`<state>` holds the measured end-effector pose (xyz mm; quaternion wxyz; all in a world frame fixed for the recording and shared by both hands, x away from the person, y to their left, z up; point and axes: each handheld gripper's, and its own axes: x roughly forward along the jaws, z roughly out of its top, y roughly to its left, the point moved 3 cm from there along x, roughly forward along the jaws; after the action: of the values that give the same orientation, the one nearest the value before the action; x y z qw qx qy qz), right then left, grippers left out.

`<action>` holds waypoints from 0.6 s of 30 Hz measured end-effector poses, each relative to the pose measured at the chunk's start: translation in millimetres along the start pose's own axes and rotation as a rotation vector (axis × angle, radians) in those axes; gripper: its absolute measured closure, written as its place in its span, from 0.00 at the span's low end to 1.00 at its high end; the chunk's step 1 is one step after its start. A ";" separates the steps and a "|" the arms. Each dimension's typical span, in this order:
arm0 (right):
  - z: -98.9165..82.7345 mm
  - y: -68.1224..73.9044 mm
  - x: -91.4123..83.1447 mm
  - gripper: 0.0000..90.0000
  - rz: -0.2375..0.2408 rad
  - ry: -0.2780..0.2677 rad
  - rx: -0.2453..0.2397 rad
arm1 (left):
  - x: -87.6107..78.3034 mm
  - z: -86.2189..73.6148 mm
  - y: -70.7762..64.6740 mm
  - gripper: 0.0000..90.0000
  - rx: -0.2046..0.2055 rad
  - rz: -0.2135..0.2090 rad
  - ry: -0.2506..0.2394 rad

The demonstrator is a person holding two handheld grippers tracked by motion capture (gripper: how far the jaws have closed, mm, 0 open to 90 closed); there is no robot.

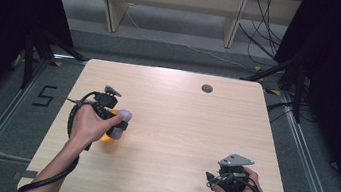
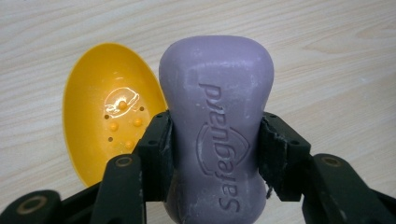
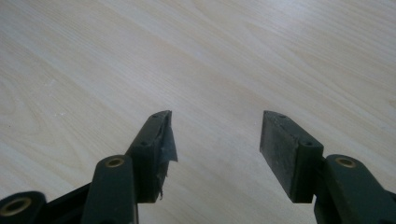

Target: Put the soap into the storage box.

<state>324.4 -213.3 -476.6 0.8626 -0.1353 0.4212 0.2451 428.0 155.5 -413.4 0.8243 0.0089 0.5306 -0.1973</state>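
My left gripper [image 2: 215,144] is clamped on the soap [image 2: 217,126], its two black pads pressing the narrow waist of the purple bar from either side. In the left gripper view the bar stands lengthwise between the jaws, with "Safeguard" stamped into the face turned to the camera. Just beside it, partly behind one pad, I see the dish [image 2: 105,116], a yellow oval shell with small bumps and holes in its floor, lying open side up on the wood. I cannot tell whether the soap touches the dish.

From the high view, the left gripper [image 1: 122,122] sits near the left edge of the tabletop [image 1: 179,127], about midway along it, with the soap [image 1: 124,116] poking out past my hand and the dish [image 1: 108,138] showing as a yellow patch under it.

Farther right, my right gripper [image 1: 212,178] rests near the front right corner, well apart from the soap. In the right gripper view its jaws stand wide apart with bare wood [image 3: 210,70] between them; the right gripper [image 3: 215,135] grasps nothing.
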 end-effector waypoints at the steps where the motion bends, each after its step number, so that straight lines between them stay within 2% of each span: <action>1: 0.0 0.0 0.0 0.49 0.000 0.000 0.001 | 0.0 0.0 0.0 0.55 0.000 0.000 0.000; 3: -0.3 -1.3 0.8 0.49 -0.003 -0.006 -0.014 | 1.1 -0.5 1.5 0.55 -0.009 0.003 -0.002; 7: 0.4 -0.7 0.3 0.49 0.000 -0.003 0.002 | 1.5 -0.7 3.5 0.55 -0.009 0.005 0.001; 10: 0.1 -1.8 0.9 0.49 -0.003 -0.009 -0.012 | 0.7 -0.5 5.4 0.55 -0.008 0.005 0.002; 18: 0.2 -1.8 0.2 0.49 -0.005 -0.011 -0.010 | -1.8 -0.9 10.6 0.55 -0.024 0.005 -0.007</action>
<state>325.6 -214.7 -476.6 0.8648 -0.1393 0.4151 0.2459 430.1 166.0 -414.3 0.8267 -0.0003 0.5299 -0.1891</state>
